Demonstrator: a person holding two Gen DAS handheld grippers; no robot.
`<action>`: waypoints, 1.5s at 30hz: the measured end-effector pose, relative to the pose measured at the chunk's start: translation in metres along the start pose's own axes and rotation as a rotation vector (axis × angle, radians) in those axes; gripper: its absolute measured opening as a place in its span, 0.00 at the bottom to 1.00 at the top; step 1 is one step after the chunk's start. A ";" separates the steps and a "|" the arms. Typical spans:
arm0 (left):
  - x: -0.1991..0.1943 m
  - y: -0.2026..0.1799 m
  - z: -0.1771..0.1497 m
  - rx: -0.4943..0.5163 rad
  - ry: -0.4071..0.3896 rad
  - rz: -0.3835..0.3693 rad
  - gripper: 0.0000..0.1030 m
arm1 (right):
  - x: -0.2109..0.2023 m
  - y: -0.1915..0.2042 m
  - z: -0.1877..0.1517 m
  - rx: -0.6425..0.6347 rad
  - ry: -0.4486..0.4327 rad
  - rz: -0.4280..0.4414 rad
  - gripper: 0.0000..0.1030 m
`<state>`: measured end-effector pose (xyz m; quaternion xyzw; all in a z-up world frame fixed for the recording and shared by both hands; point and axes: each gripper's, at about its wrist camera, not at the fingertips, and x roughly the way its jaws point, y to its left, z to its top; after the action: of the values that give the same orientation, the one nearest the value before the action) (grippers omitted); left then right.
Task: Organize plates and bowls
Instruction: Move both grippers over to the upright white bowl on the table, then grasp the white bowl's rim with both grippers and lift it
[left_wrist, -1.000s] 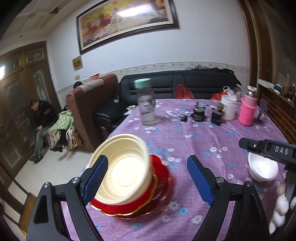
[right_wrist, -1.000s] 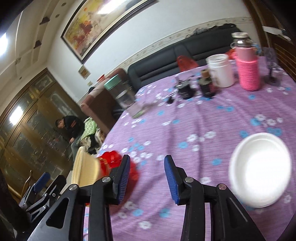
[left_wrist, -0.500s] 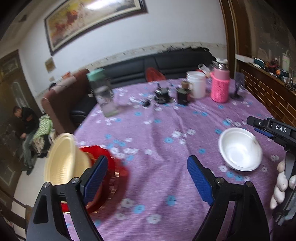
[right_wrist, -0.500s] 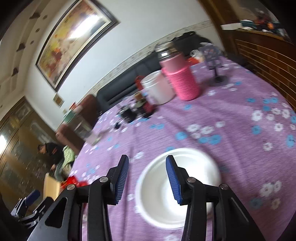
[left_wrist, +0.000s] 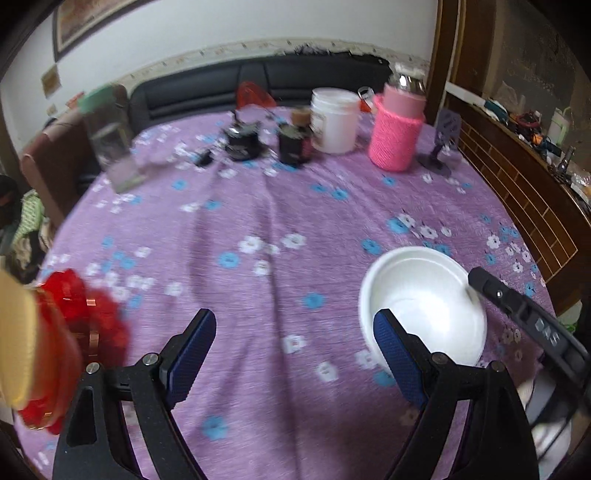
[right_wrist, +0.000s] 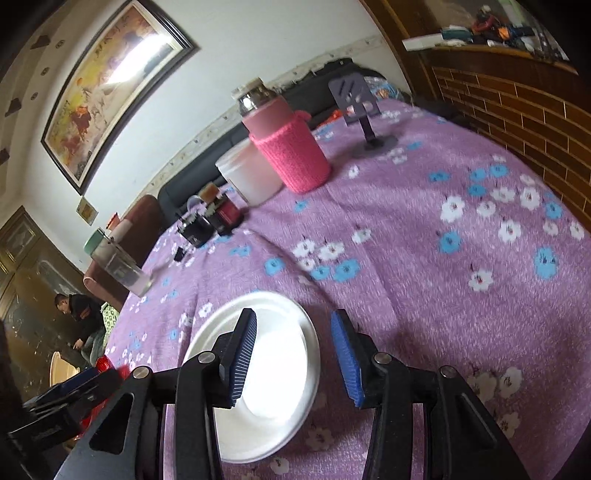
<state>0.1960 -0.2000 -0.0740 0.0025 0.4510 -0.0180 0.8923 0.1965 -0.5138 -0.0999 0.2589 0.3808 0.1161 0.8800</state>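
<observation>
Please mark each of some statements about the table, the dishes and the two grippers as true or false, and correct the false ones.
1. The white bowl lies upside down on the purple tablecloth. False: it sits upright, its hollow facing up.
2. The right gripper has its jaws around the bowl's near rim, one finger over the hollow and one outside. True.
3. The left gripper is holding the white bowl. False: its jaws stand wide with only cloth between them.
4. The pink knitted sleeve covers a bottle beside the white jar. True.
5. The red plates carry a cream bowl. True.
</observation>
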 end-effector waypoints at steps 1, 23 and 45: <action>0.007 -0.003 0.000 -0.002 0.016 -0.010 0.84 | 0.001 0.000 -0.001 0.002 0.013 0.001 0.45; 0.070 -0.046 0.001 0.069 0.150 -0.134 0.22 | 0.025 0.005 -0.017 -0.029 0.125 -0.050 0.34; 0.037 -0.043 -0.007 0.089 0.055 -0.108 0.15 | 0.018 0.007 -0.017 -0.031 0.056 -0.001 0.12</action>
<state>0.2108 -0.2442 -0.1072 0.0181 0.4735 -0.0860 0.8764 0.1957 -0.4947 -0.1170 0.2417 0.4035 0.1290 0.8730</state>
